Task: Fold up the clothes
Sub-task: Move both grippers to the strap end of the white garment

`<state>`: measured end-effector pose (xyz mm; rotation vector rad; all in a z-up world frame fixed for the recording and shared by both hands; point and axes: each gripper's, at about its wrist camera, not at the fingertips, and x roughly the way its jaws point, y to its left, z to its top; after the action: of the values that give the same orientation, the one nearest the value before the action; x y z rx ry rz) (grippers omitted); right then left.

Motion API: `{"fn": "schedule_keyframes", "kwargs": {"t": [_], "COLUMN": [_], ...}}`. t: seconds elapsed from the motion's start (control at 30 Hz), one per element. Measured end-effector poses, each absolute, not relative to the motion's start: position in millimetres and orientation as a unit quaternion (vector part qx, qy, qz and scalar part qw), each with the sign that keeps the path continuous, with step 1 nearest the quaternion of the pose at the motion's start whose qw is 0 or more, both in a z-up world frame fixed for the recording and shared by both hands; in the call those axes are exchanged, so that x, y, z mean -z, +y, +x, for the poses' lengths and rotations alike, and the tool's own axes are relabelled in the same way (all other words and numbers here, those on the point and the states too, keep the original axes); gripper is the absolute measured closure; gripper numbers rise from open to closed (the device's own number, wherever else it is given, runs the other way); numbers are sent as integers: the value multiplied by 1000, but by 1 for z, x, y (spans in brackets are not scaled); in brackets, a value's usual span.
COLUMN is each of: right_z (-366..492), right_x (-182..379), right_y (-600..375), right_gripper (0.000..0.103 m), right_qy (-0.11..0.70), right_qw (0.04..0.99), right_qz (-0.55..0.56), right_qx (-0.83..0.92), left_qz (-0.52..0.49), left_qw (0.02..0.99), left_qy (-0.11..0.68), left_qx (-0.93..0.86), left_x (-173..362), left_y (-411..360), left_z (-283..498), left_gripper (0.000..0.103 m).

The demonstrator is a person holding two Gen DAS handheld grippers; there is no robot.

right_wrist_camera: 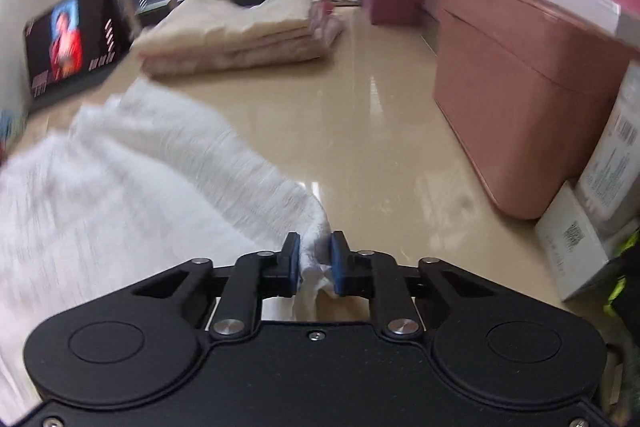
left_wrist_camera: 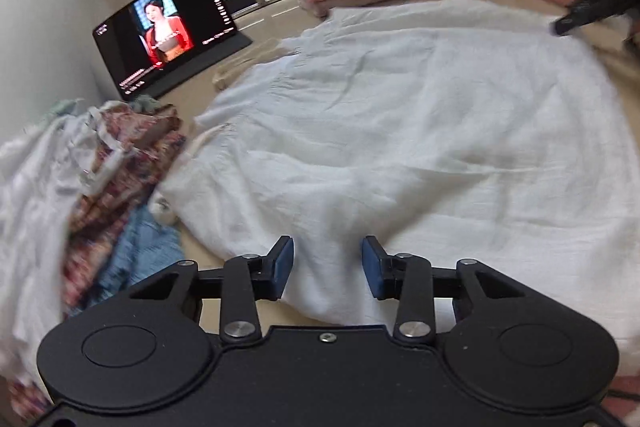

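My right gripper [right_wrist_camera: 315, 259] is pinched on a corner of the white garment [left_wrist_camera: 400, 131], spread on the floor. Left gripper [left_wrist_camera: 328, 269] is apart over the near hem w/ cloth between, not pinched. Should grab that hem, keep both corners taut & level.

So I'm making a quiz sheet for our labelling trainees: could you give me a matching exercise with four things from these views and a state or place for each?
Things:
1. right gripper
2. left gripper
3. beige folded stack
4. tablet

States or places:
A. propped against the wall, screen lit
B. shut on an edge of the white garment
C. jaws apart above the white cloth
D. lying near the window bars

Pairs: 1-B, 2-C, 3-D, 4-A
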<state>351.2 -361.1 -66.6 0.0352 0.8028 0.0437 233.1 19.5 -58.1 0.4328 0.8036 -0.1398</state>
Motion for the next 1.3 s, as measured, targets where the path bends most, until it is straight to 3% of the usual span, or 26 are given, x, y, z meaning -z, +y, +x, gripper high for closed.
{"fn": "schedule_keyframes", "kwargs": {"t": [0.07, 0.27, 0.43, 0.53, 0.57, 0.6, 0.67, 0.7, 0.8, 0.93, 1.03, 1.13, 1.2, 1.3], "right_z": [334, 230, 153, 140, 147, 155, 177, 196, 272, 373, 430, 465, 473, 480], "right_x": [62, 49, 25, -16, -32, -48, -74, -82, -84, -57, -28, 5, 21, 37], "right_y": [-357, -356, -350, -358, -362, -366, -372, -371, -362, -335, -324, -331, -335, -343], "right_gripper": [96, 96, 90, 64, 49, 41, 37, 34, 34, 34, 41, 54, 55, 54], "right_qy": [398, 442, 470, 427, 404, 380, 339, 327, 340, 396, 407, 450, 460, 461], "right_qw": [917, 893, 873, 893, 904, 914, 930, 935, 928, 904, 901, 883, 879, 878], "right_qz": [-11, -50, -15, 20, 25, 29, 28, 19, 6, -36, -81, -46, -32, -3], "right_qx": [-22, -63, -130, -141, -139, -138, -136, -137, -150, -159, -128, -122, -120, -131], "left_qz": [226, 277, 323, 270, 238, 202, 122, 85, 16, 12, 6, 10, 11, -6], "left_qw": [892, 885, 872, 885, 893, 901, 918, 924, 921, 920, 918, 911, 906, 905], "left_qy": [389, 373, 358, 365, 367, 370, 367, 363, 385, 389, 394, 407, 417, 416], "left_qx": [48, 31, 85, 105, 106, 104, 91, 84, 58, 42, 52, 65, 70, 84], "left_x": [61, 68, 69, 52, 45, 37, 26, 25, 34, 43, 45, 50, 56, 62], "left_y": [30, 44, 25, 31, 37, 45, 63, 72, 91, 97, 102, 104, 106, 111], "left_z": [247, 284, 296, 307, 313, 319, 330, 335, 359, 382, 399, 411, 417, 423], "left_gripper": [65, 65, 62, 56, 48, 38, 26, 25, 25, 26, 32, 46, 54, 55]}}
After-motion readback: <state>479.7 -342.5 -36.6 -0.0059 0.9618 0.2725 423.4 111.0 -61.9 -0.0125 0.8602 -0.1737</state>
